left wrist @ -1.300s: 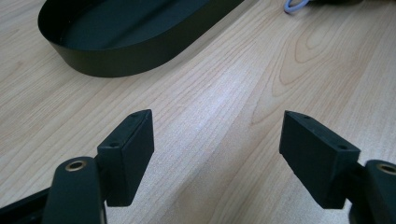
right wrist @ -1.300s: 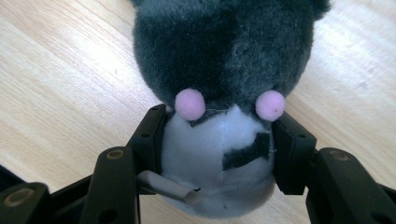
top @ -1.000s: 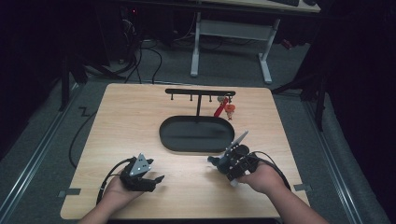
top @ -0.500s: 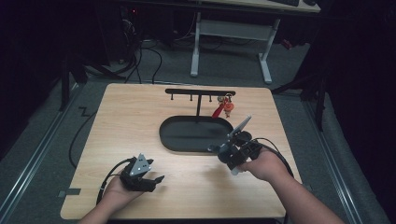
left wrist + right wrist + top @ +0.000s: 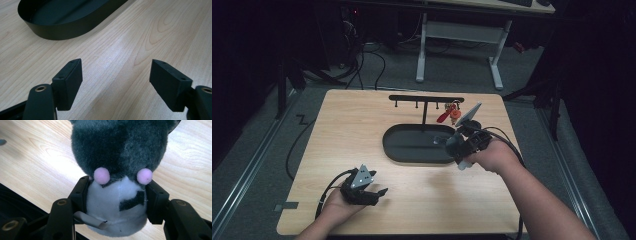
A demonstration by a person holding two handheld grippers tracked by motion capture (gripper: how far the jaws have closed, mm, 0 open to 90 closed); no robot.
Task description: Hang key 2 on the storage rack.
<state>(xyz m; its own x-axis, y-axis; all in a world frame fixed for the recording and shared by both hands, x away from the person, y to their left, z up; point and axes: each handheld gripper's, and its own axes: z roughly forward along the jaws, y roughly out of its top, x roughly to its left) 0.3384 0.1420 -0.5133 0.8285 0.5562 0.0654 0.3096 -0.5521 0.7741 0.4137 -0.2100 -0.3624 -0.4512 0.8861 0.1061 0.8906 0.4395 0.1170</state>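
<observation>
My right gripper (image 5: 117,195) has its jaws pressed against both sides of a soft toy (image 5: 117,170), a fuzzy grey and white plush with two pink pompoms, held just above the right end of the tray (image 5: 402,150). My left gripper (image 5: 117,85) rests low over the bare pale wooden table (image 5: 342,125) near its front edge, jaws spread wide with nothing between them. The tray is a shallow black oval with smooth upright walls, and I see nothing inside it.
</observation>
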